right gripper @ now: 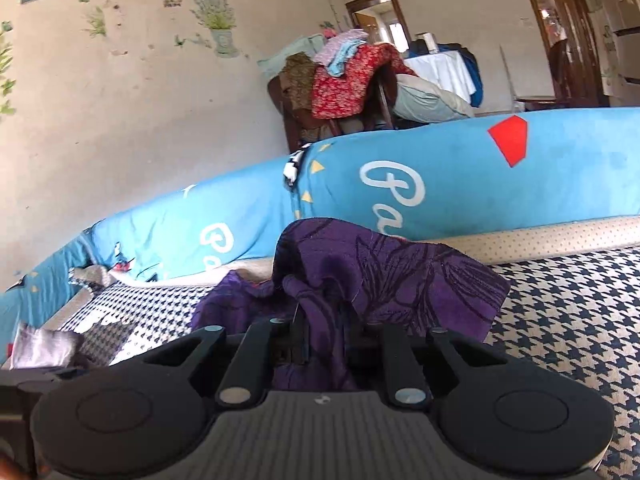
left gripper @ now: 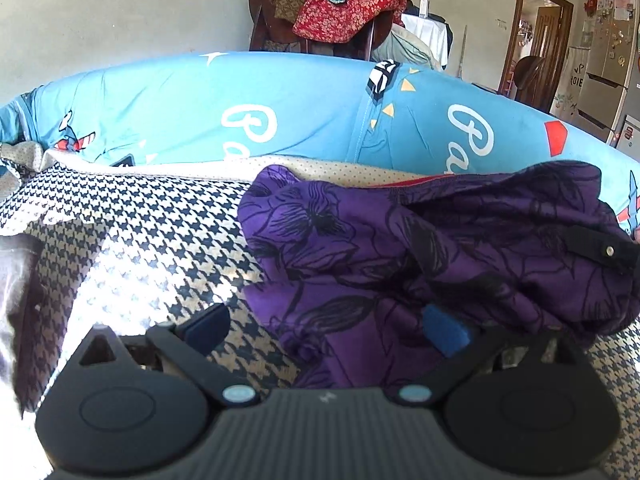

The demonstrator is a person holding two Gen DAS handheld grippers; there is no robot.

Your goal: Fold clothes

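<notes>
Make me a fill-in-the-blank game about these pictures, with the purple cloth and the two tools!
1. The purple garment lies on a cover patterned in ____ and white checks.
2. The right tool is ____ on the purple garment.
3. The left tool has its jaws ____.
4. The long blue bolster behind the garment has a ____ shape printed on it.

Missing words: black; shut; open; red

Right jaws' tips under purple garment [right gripper: 328, 280]

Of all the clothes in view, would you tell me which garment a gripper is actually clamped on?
The purple floral garment on the sofa, gripped by the right gripper; the others sit piled on the chair.
</notes>
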